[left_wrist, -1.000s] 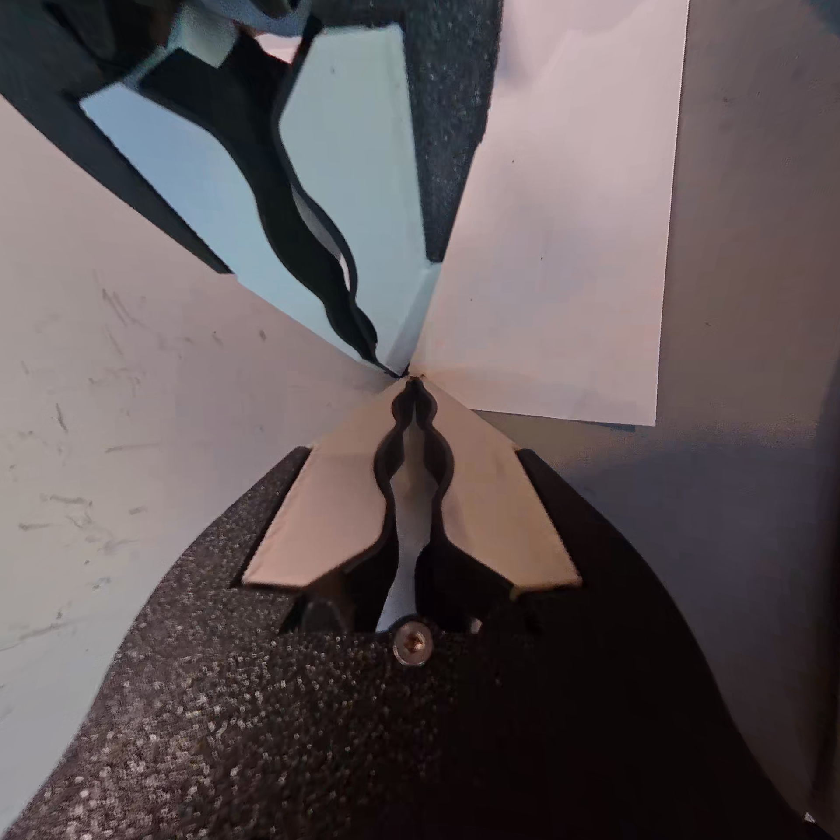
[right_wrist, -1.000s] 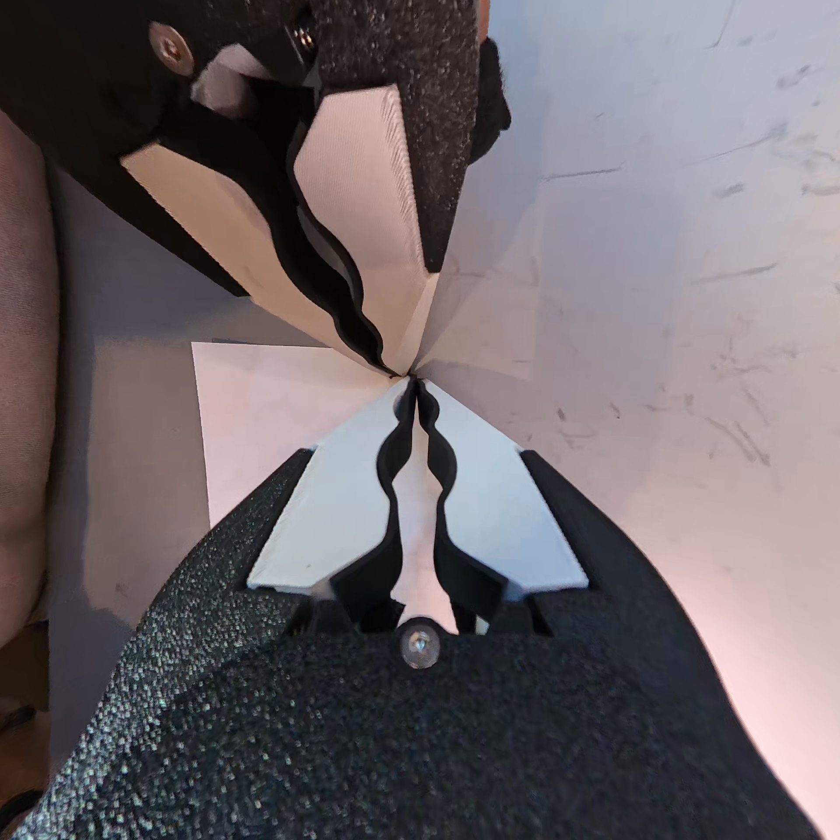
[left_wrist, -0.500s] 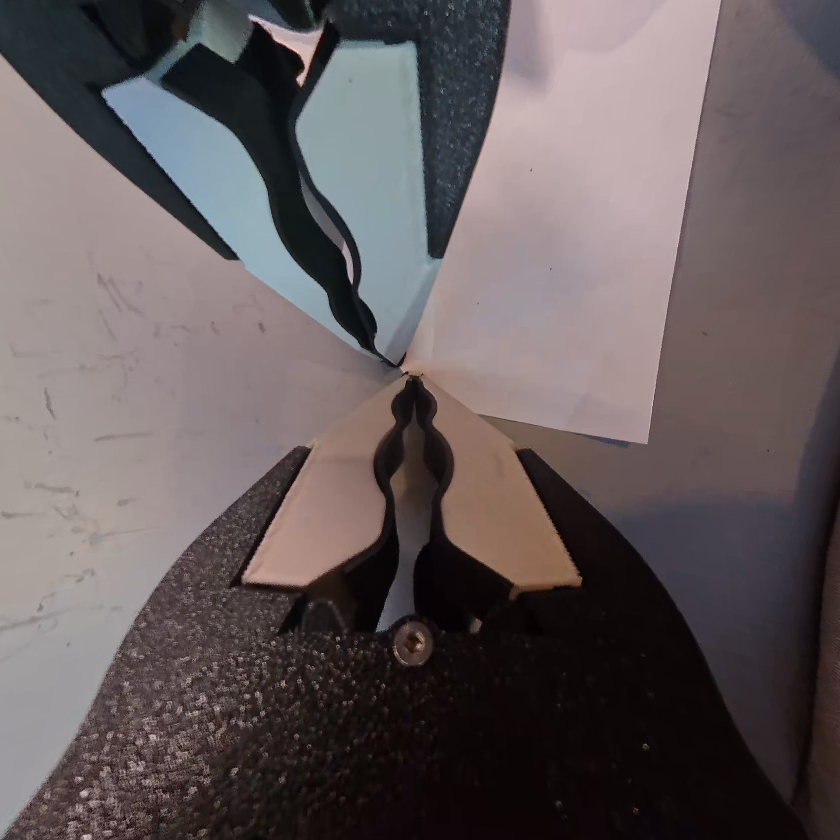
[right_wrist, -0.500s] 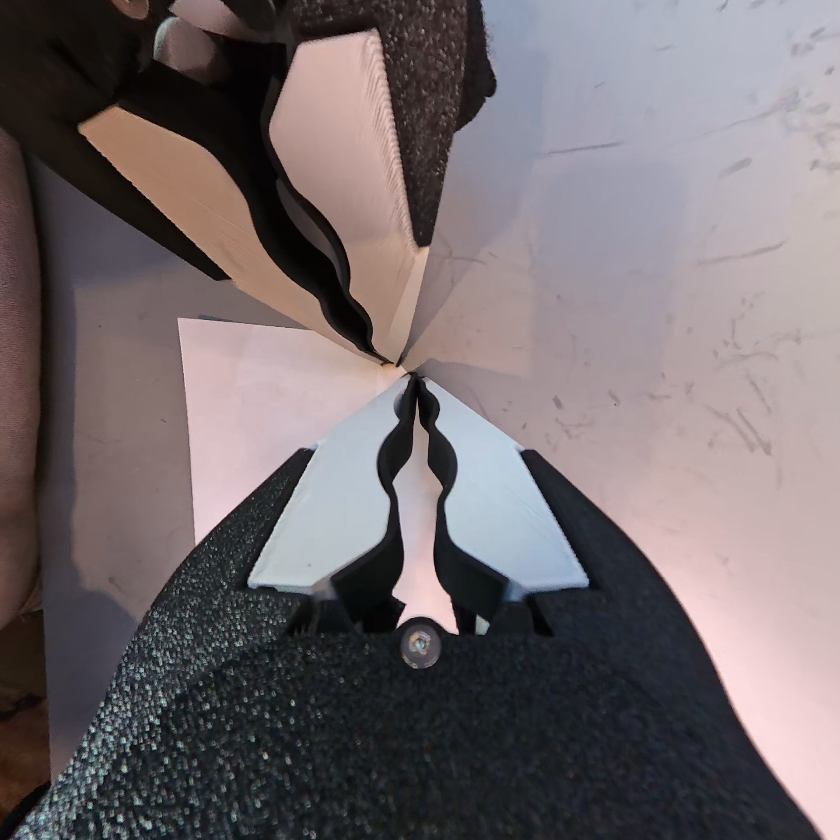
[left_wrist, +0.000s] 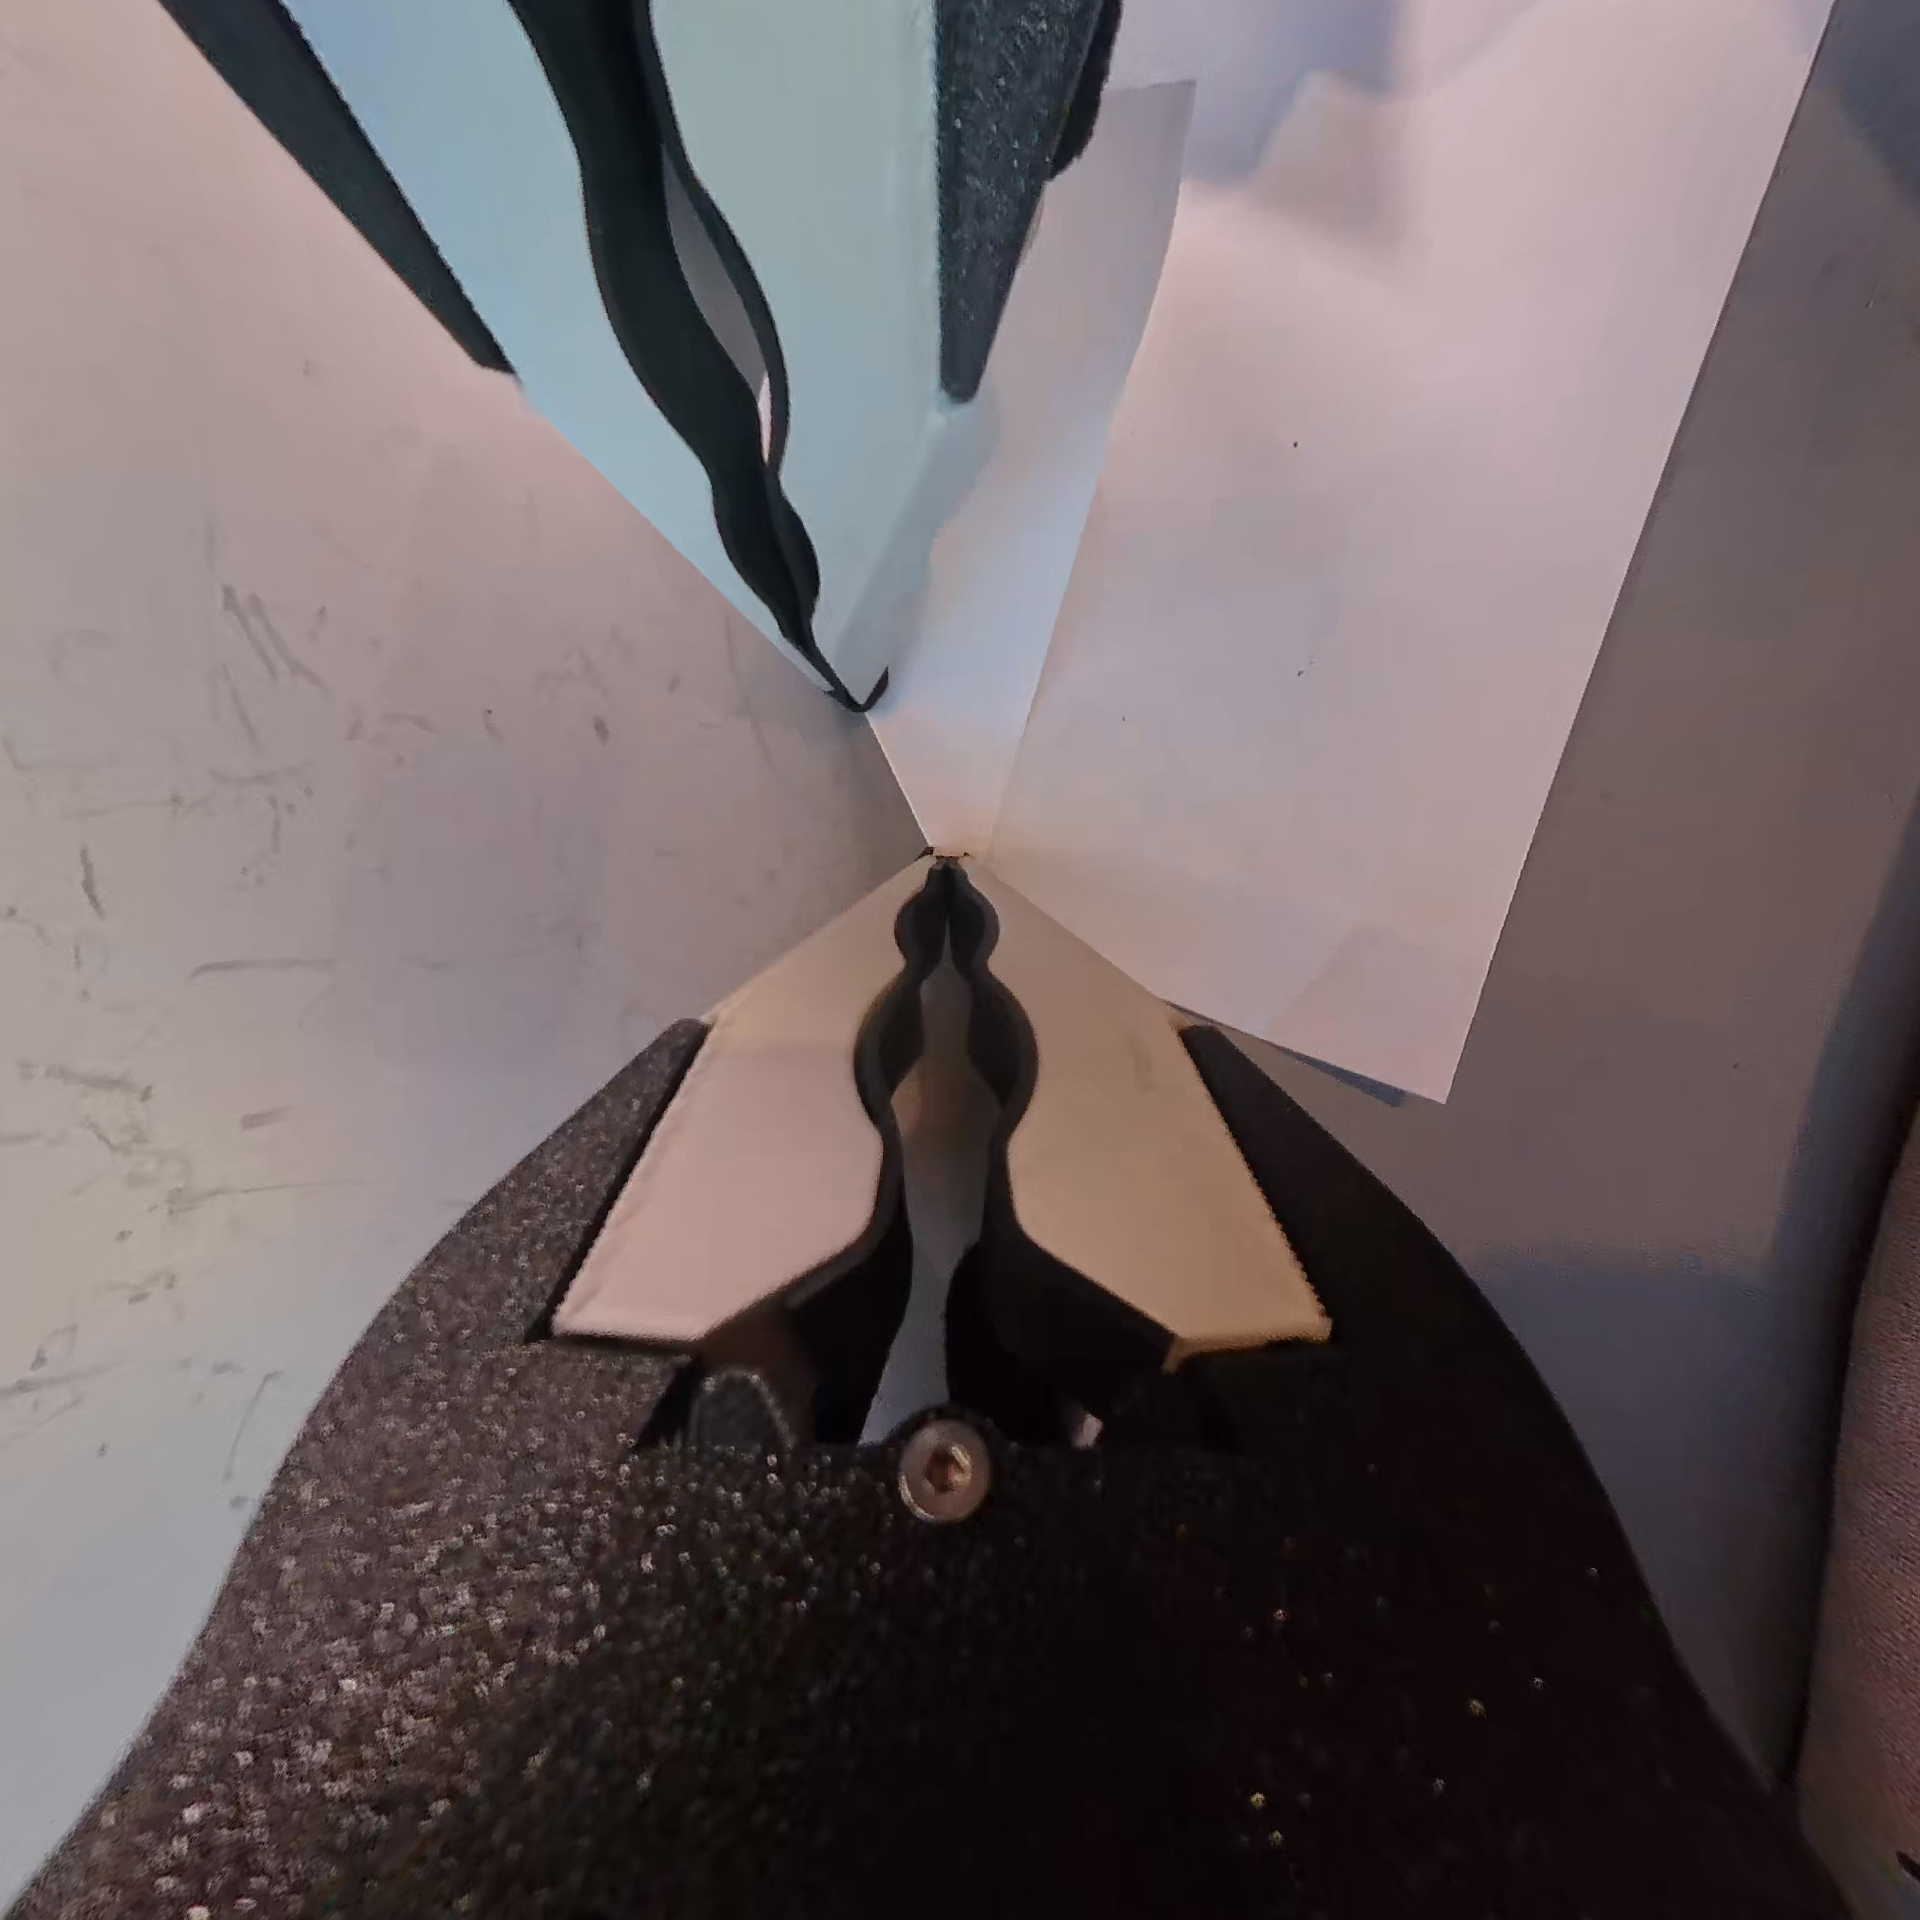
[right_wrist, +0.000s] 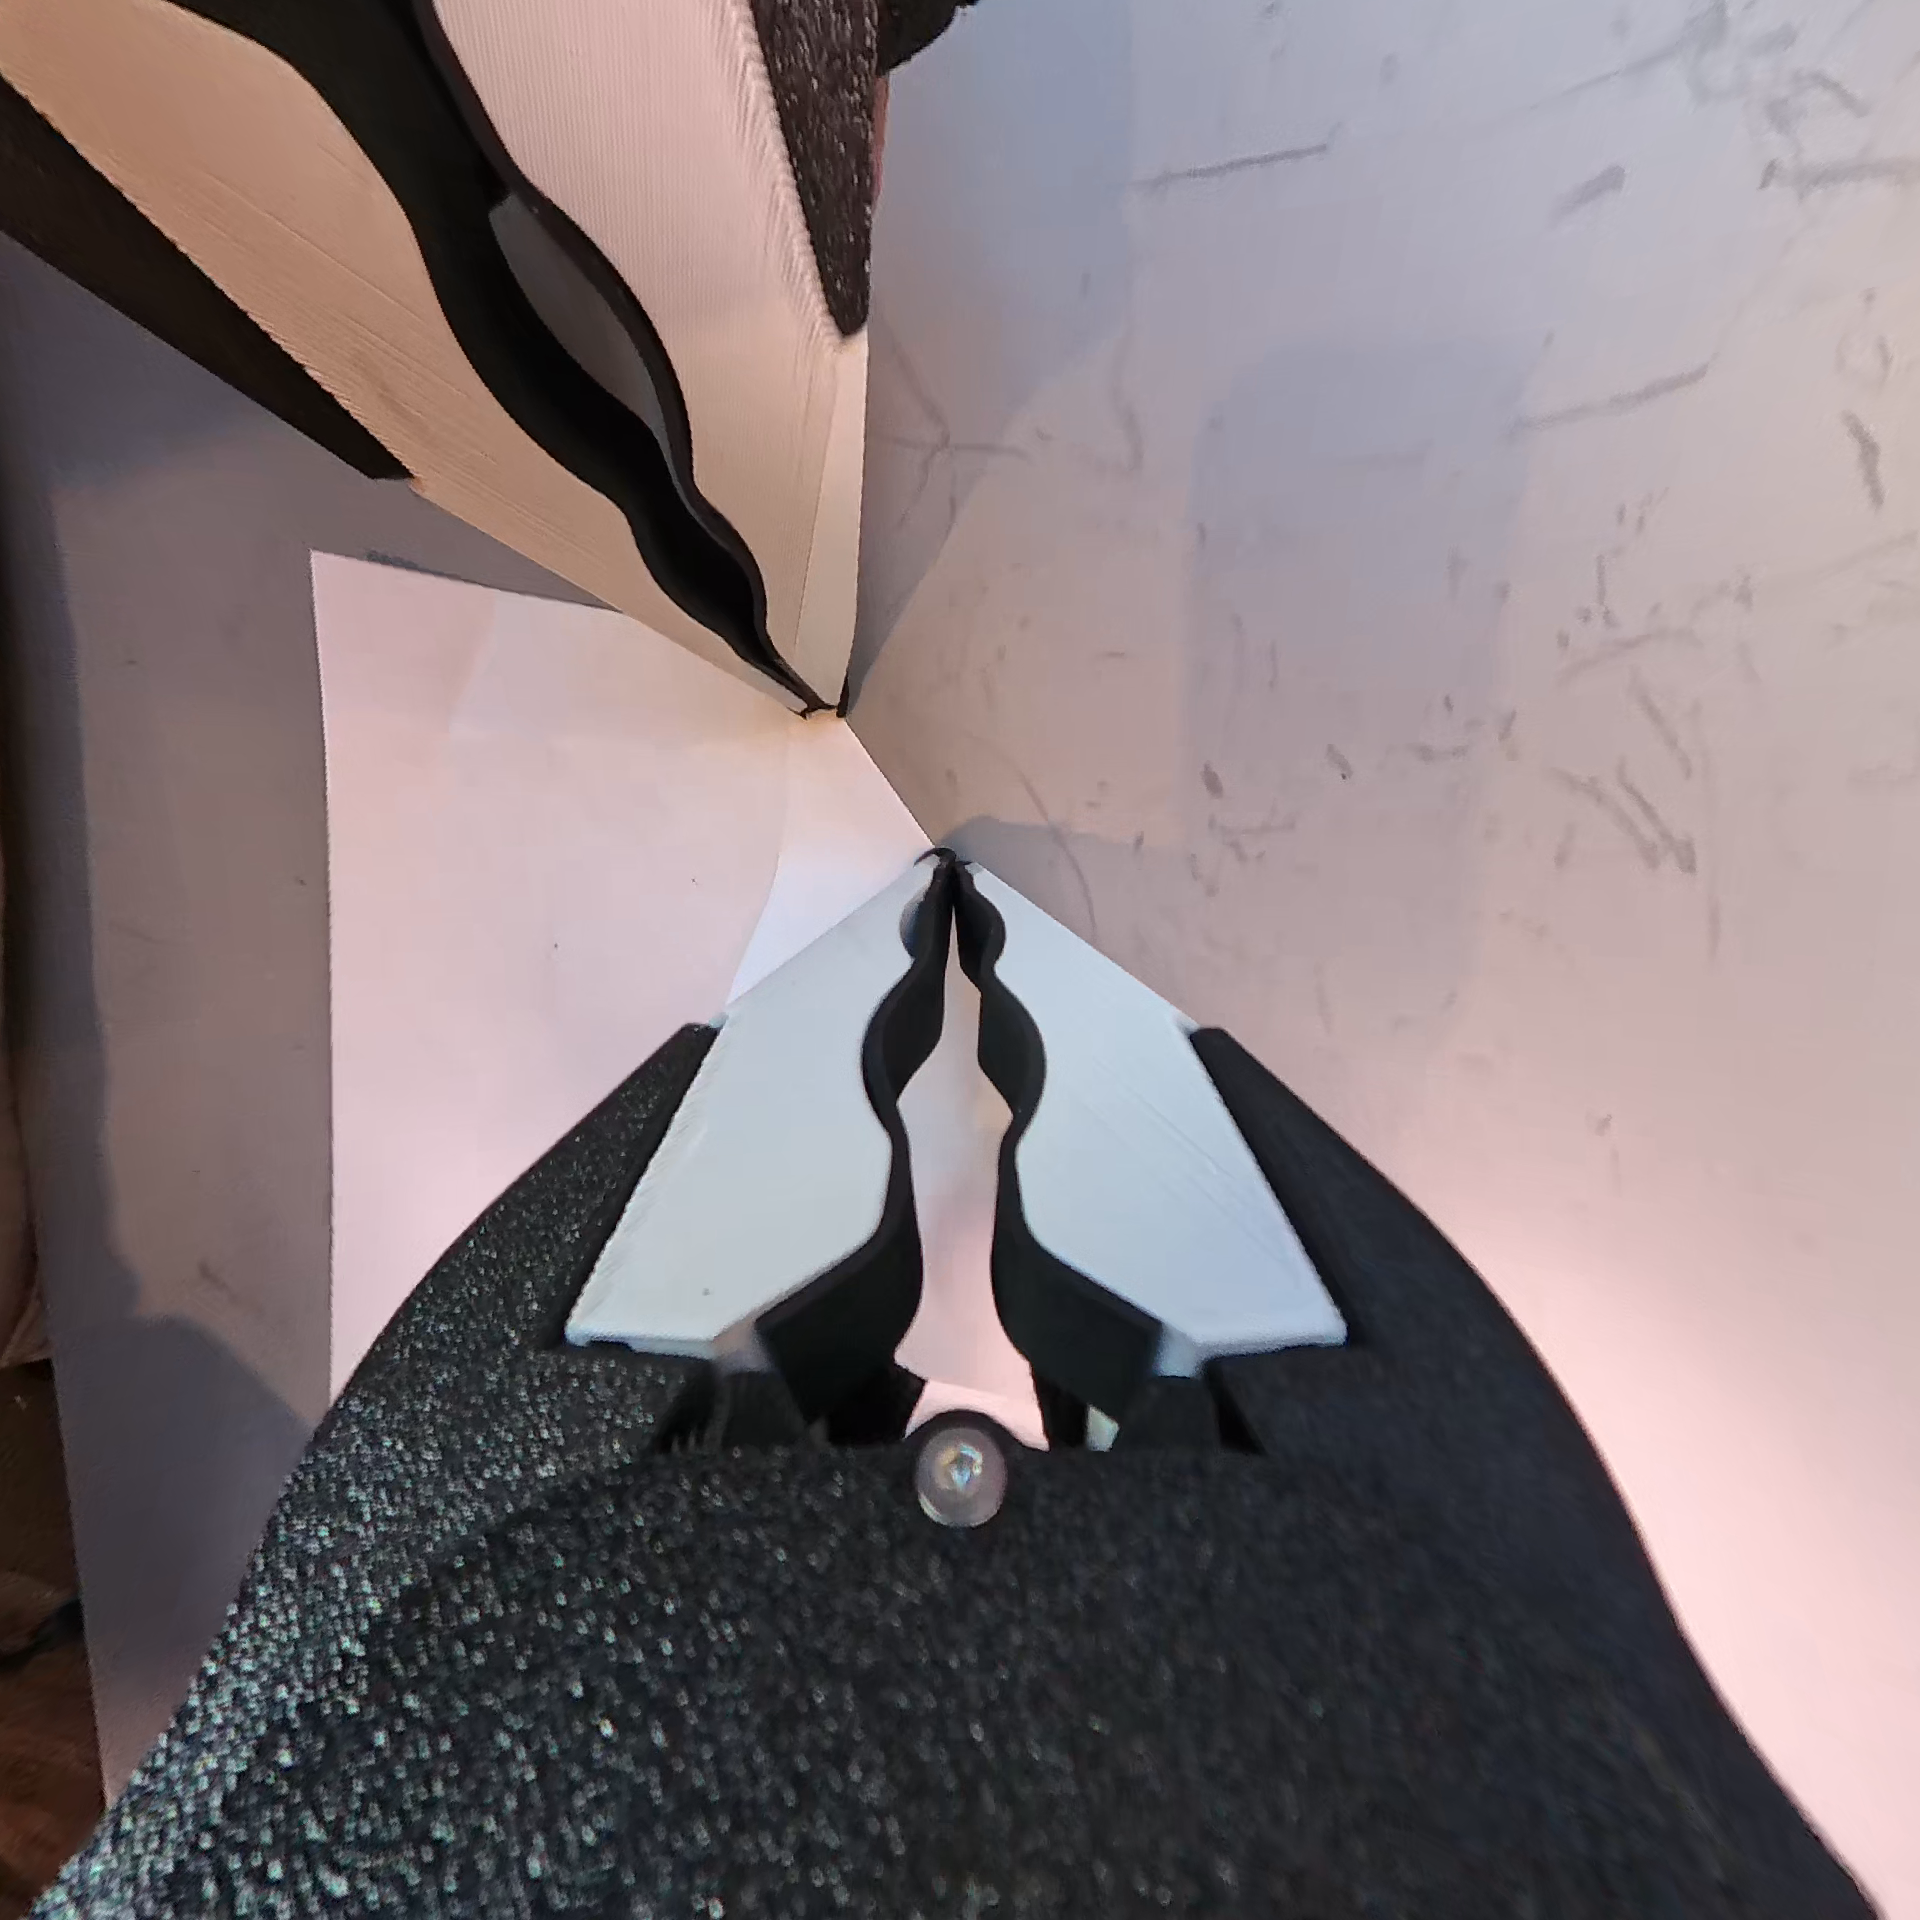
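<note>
White, scuffed table (left_wrist: 364, 831) fills both views, and a white paper sheet (left_wrist: 1351, 623) lies on it. Left gripper (left_wrist: 943, 858) has its fingers pressed together, pinching the paper at the tips. Right gripper (right_wrist: 943, 858) is likewise closed on the paper's raised fold, its tips near the left's but apart.

A pale, scuffed tabletop (right_wrist: 1455, 623) fills both views (pinkish light falls across it), with grey fabric (left_wrist: 1870, 1455) beside its edge.
</note>
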